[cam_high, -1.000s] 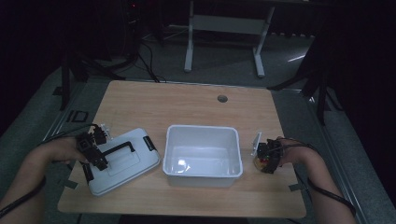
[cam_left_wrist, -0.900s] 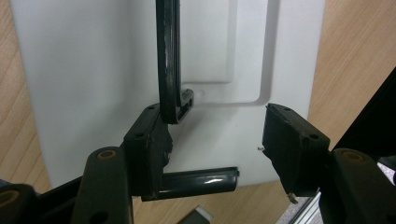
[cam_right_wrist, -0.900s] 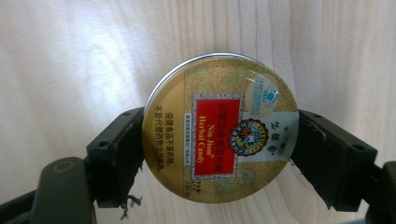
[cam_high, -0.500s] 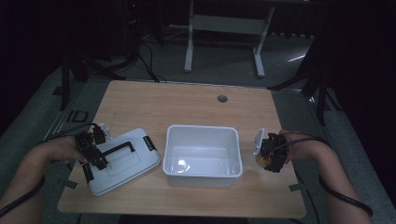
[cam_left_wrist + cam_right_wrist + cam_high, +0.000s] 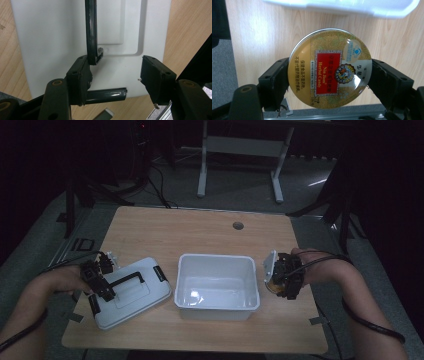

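My right gripper (image 5: pixel 281 277) hangs above the table just right of the white bin (image 5: pixel 216 261), shut on a round gold candy tin (image 5: pixel 329 68) with a red label. Both pads clamp the tin's rim (image 5: pixel 272 284); the bin's edge (image 5: pixel 342 7) lies beyond it. On the table left of the bin, the white lid (image 5: pixel 142 295) lies flat with its black handle (image 5: pixel 125 281) up. My left gripper (image 5: pixel 98 284) hovers low over the lid's left end. Its jaws stand apart over the lid (image 5: pixel 50 37), with the handle bar (image 5: pixel 91 30) running down to the left pad (image 5: pixel 78 76) and nothing clamped.
The wooden table (image 5: pixel 200 230) has a small round hole (image 5: pixel 238 225) near its far edge. Tape marks (image 5: pixel 316 321) sit near the front corners. A white metal stand (image 5: pixel 240 150) and cables occupy the dark floor behind. A black latch (image 5: pixel 159 274) sits on the lid's right end.
My right gripper has lifted the tin off the table and risen beside the bin. The left gripper and the lid have stayed put.
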`<state>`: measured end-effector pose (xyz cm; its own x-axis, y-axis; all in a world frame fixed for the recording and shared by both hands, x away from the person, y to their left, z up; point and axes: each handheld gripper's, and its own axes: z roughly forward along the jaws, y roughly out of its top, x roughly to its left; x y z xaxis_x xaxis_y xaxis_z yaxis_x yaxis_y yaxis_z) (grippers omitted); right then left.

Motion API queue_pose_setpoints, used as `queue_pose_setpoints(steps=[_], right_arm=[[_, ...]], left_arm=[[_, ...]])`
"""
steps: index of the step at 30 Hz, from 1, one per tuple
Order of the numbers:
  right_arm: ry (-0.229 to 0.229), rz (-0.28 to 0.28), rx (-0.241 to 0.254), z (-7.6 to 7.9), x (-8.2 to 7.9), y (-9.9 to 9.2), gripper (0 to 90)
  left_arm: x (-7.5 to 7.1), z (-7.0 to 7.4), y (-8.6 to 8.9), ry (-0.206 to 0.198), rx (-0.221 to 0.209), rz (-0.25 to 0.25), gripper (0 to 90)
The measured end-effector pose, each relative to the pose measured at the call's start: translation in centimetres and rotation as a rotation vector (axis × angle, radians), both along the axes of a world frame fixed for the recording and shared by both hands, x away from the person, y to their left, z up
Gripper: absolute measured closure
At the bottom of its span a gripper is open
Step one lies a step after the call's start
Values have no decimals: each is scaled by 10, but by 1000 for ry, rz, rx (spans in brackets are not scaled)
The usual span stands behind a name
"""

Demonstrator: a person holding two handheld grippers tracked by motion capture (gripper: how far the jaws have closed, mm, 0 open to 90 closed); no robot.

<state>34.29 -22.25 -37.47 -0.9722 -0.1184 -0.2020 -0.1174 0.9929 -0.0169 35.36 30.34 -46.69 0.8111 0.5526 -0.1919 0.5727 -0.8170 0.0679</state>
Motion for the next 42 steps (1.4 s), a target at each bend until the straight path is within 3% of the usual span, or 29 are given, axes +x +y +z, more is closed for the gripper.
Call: queue_pose_setpoints(steps=[9, 11, 20, 26, 42], right_arm=[[-30, 68, -16, 13, -2, 29, 204], [-18, 83, 4, 15, -3, 35, 204], [-18, 149, 6, 17, -6, 65, 204], [-5, 179, 16, 13, -8, 75, 204], [21, 174, 32, -7, 2, 84, 205]], left_arm=[[0, 1, 0, 0, 3, -3, 406], [-1, 1, 1, 0, 5, 2, 406], [-2, 1, 1, -1, 12, -2, 406], [-2, 2, 1, -17, 16, -8, 406], [-2, 2, 0, -11, 25, -11, 406]])
